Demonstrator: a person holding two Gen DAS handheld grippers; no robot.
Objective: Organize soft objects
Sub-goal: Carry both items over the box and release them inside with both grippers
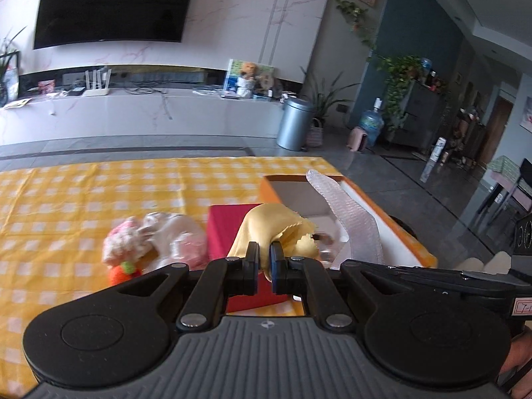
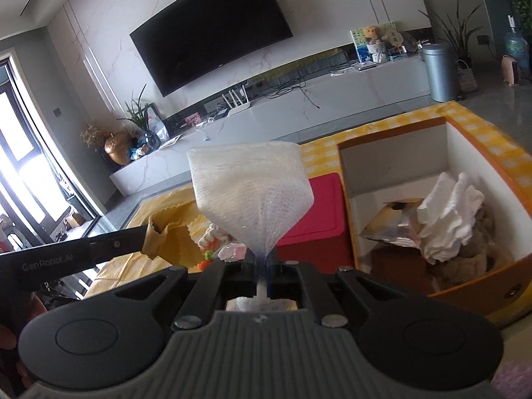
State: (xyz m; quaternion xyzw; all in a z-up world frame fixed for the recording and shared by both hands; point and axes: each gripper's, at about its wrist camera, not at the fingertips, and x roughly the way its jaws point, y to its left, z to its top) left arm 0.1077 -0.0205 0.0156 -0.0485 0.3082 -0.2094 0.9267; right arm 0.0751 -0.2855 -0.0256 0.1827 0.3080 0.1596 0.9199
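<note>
Left gripper (image 1: 264,252) fingers clench a yellow cloth (image 1: 266,224); right gripper (image 2: 264,262) fingers pinch white foam netting (image 2: 249,186), the orange box (image 2: 478,276) to their right.

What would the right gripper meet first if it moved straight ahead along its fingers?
Probably the red box, beyond the white foam net that the right gripper holds; depth is unclear, and the orange box lies to the right.

Inside the orange box (image 2: 492,173), a brownish soft thing (image 2: 478,249) lies mostly hidden under crumpled white paper (image 2: 449,212), too covered to tell what it is.
</note>
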